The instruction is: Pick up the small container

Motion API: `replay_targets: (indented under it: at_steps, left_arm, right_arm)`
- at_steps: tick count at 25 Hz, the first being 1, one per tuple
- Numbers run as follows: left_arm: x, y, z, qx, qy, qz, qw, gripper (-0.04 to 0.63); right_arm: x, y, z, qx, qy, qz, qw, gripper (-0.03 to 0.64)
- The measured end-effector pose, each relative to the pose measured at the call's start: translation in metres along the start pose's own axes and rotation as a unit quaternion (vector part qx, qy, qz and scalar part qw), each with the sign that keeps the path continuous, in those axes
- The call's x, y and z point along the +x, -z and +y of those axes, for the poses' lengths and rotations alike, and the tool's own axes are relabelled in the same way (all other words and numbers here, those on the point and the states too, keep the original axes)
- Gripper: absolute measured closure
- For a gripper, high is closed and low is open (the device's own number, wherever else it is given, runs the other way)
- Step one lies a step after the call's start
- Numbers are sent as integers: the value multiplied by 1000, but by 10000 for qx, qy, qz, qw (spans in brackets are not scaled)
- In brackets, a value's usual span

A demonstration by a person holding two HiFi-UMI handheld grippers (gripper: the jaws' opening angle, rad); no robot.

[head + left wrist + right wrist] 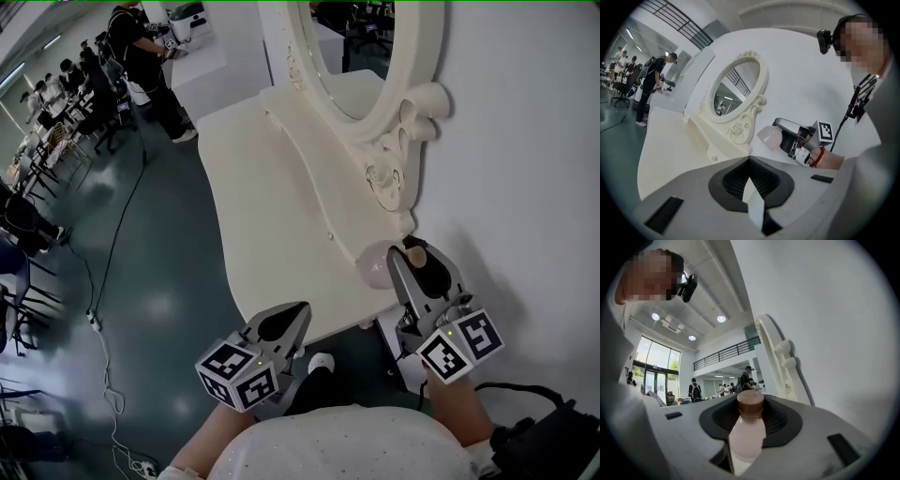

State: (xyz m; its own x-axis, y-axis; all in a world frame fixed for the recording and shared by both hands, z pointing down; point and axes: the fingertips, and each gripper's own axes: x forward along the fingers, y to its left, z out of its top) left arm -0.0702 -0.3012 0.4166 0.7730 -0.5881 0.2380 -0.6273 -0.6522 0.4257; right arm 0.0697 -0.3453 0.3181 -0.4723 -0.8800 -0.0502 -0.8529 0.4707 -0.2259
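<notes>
Between the right gripper's (412, 261) jaws sits the small container (747, 432), pale pink w/ brown cap, clamped round its body. It's held above the cream dresser's (272, 206) near corner, by the wall. Left gripper (296, 317): jaws together, empty, well apart from it.

**Cream dressing table against a white wall**

I see a cream dressing table (272, 216) with an ornate oval mirror (361, 47), set against a white wall (525, 150). Beyond it a person (141, 56) stands, and a cable (122, 217) trails across the dark floor (159, 281).
</notes>
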Motion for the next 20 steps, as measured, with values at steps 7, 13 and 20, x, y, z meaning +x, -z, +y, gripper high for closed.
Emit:
replay_targets:
  at_steps: [7, 13, 20]
  left_arm:
    - [-10, -48, -37, 358, 259, -543, 9975, 589]
    - [-17, -52, -51, 346, 346, -679, 9965, 589]
    - [-28, -73, -70, 913, 316, -1169, 9884, 589]
  right_arm:
    - [-13, -57, 49, 30, -676, -639, 9957, 485]
    - [-22, -84, 79, -158, -1091, -941, 9894, 486]
    - [-36, -109, 103, -343, -1556, -1289, 9788, 486]
